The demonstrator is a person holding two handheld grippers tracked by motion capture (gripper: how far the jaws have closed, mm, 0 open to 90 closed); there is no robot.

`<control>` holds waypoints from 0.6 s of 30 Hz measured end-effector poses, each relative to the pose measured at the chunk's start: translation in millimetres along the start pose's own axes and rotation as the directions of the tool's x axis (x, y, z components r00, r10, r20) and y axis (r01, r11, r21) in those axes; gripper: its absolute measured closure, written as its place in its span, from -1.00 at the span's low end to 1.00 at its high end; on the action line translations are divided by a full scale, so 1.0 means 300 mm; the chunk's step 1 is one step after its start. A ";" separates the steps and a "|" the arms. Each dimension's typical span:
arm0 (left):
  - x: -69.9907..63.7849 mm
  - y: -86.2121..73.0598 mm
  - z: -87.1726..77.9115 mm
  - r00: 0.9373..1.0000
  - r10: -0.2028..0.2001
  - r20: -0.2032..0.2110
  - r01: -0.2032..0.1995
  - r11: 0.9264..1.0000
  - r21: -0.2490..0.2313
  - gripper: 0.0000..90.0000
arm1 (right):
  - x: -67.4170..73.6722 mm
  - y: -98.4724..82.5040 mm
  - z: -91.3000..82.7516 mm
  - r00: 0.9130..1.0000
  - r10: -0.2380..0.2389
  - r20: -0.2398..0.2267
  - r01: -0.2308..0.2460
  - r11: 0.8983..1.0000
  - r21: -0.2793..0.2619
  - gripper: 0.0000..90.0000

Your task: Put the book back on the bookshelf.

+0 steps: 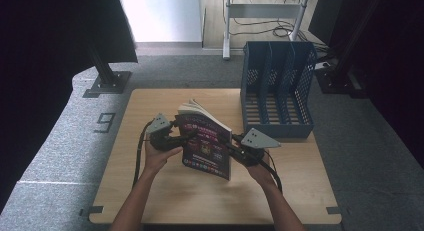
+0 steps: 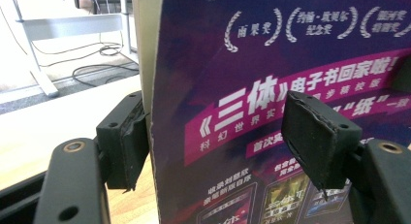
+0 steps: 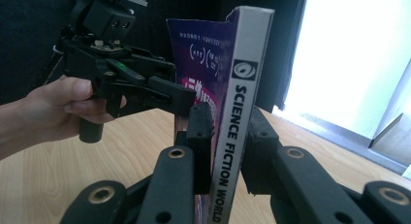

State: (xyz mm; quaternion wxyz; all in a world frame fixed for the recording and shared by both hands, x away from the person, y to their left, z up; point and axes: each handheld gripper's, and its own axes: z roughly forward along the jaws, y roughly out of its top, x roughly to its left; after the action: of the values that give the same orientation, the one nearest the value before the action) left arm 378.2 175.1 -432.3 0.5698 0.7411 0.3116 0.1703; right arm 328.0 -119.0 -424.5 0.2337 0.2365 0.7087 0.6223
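A thick paperback magazine [image 1: 206,141] with a glossy purple and magenta cover and a white spine lettered "SCIENCE FICTION WORLD" stands upright near the middle of the table, its cream pages fanned at the top. The right gripper [image 3: 228,136] pinches its spine edge between black padded jaws, while the left gripper [image 2: 218,136] has its jaws spread, one pad against the page edge and the other off the cover. Around it lie the pale wooden table [image 1: 150,191], a blue perforated plastic file rack [image 1: 277,88] at the table's far right, and grey speckled carpet [image 1: 65,141].
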 end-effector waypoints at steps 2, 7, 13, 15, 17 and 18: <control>0.001 0.000 0.000 1.000 -0.002 0.002 0.002 1.000 -0.001 -0.37 | -0.009 0.002 0.008 1.000 0.011 -0.002 -0.011 1.000 0.006 0.66; -0.003 0.003 0.000 1.000 -0.001 0.005 0.001 1.000 -0.002 -0.36 | -0.023 0.002 0.048 1.000 0.020 0.008 -0.020 0.998 0.054 0.66; 0.001 0.000 -0.006 1.000 -0.004 0.005 0.004 1.000 -0.002 -0.35 | -0.015 0.000 0.079 1.000 0.010 0.021 -0.012 0.997 0.078 0.74; -0.002 0.000 -0.008 1.000 0.000 0.006 0.000 1.000 -0.003 -0.34 | -0.017 0.001 0.078 0.999 0.020 0.030 -0.022 0.996 0.082 0.76; -0.005 0.000 -0.010 1.000 0.005 0.001 -0.005 1.000 -0.005 -0.34 | -0.019 0.001 0.076 0.999 0.035 0.033 -0.037 0.996 0.082 0.77; -0.007 -0.001 -0.010 1.000 0.007 -0.002 -0.007 1.000 -0.006 -0.34 | -0.018 0.001 0.075 0.999 0.042 0.033 -0.045 0.996 0.081 0.78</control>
State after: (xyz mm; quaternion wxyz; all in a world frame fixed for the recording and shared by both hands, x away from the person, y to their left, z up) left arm 374.7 175.9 -431.5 0.5711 0.7403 0.3090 0.1740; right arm 346.4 -105.0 -426.7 0.2212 0.2711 0.7245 0.5938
